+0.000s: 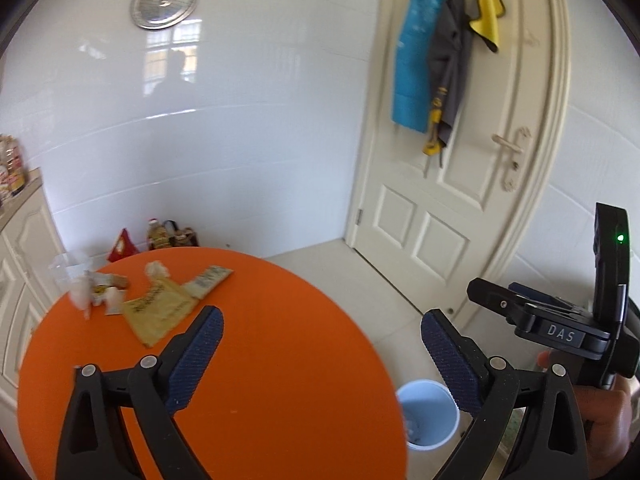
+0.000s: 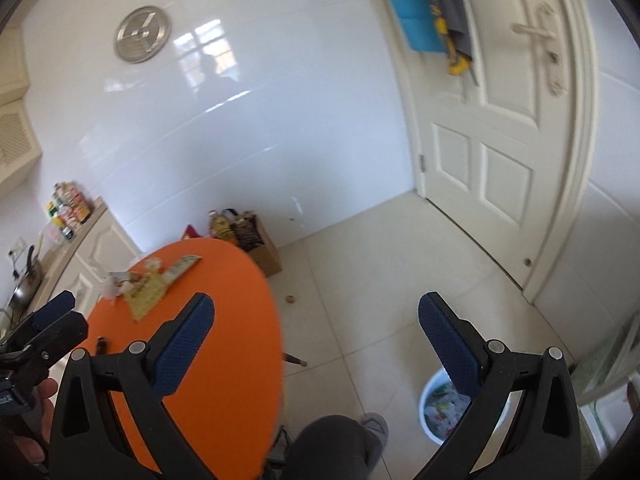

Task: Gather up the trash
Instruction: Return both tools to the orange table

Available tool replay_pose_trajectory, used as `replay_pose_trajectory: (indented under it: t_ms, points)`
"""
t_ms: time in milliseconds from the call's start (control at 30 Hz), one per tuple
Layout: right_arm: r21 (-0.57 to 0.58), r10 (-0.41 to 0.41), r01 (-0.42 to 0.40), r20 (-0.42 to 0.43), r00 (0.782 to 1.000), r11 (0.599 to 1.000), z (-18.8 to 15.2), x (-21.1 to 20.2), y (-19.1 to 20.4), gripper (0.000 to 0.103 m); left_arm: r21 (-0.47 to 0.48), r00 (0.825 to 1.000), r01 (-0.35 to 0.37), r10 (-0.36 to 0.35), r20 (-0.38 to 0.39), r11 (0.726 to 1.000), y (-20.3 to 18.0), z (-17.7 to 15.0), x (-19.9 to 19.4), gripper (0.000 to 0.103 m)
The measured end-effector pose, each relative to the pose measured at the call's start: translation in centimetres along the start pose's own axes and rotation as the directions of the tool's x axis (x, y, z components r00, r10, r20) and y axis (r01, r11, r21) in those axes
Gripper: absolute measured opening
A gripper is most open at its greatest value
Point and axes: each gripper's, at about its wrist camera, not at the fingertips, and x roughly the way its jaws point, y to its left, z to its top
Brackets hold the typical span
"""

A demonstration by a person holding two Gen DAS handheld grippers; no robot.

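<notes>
Trash lies at the far left of the round orange table (image 1: 260, 360): a yellow plastic bag (image 1: 160, 314), a flat printed wrapper (image 1: 209, 280), a crumpled tissue (image 1: 157, 270), white scraps (image 1: 100, 294) and a clear plastic cup (image 1: 70, 268). My left gripper (image 1: 322, 314) hangs open over the table's near right edge with nothing between its fingers. My right gripper (image 2: 316, 300) is open and empty, raised over the floor beside the table (image 2: 224, 340). A light blue bin (image 2: 440, 412) with trash inside stands on the floor below it; the bin (image 1: 428, 416) also shows beside the table.
A white door (image 1: 460, 184) with an apron and cloths hung on it is at the right. A cardboard box (image 2: 260, 256) of bottles sits by the tiled wall. Cream cabinets (image 2: 100, 248) stand left of the table. A person's grey-trousered leg (image 2: 332, 444) is below.
</notes>
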Motion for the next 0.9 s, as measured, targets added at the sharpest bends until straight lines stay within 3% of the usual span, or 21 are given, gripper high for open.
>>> replay_pose_trajectory:
  t_ms: [233, 567, 767, 900]
  points:
    - [-0.125, 0.097, -0.096, -0.004, 0.995, 0.987, 0.3, 1.1, 7.7, 0.103, -0.088, 0.987, -0.149, 0.153, 0.041, 0.985, 5.8, -2.5, -4.8, 0.099]
    - [-0.223, 0.178, -0.184, -0.047, 0.983, 0.957, -0.9, 2.7, 15.5, 0.103, -0.235, 0.938, -0.343, 0.347, -0.025, 0.910, 14.2, -8.4, -10.3, 0.099]
    - [-0.263, 0.182, -0.201, -0.095, 0.979, 0.944, -2.1, 4.6, 19.2, 0.103, -0.251, 0.911, -0.411, 0.394, -0.119, 0.876, 16.7, -9.3, -7.4, 0.099]
    - [-0.287, 0.173, -0.204, -0.130, 0.976, 0.936, -2.8, 6.4, 21.2, 0.103, -0.229, 0.896, -0.438, 0.401, -0.191, 0.870, 18.0, -9.7, -3.8, 0.099]
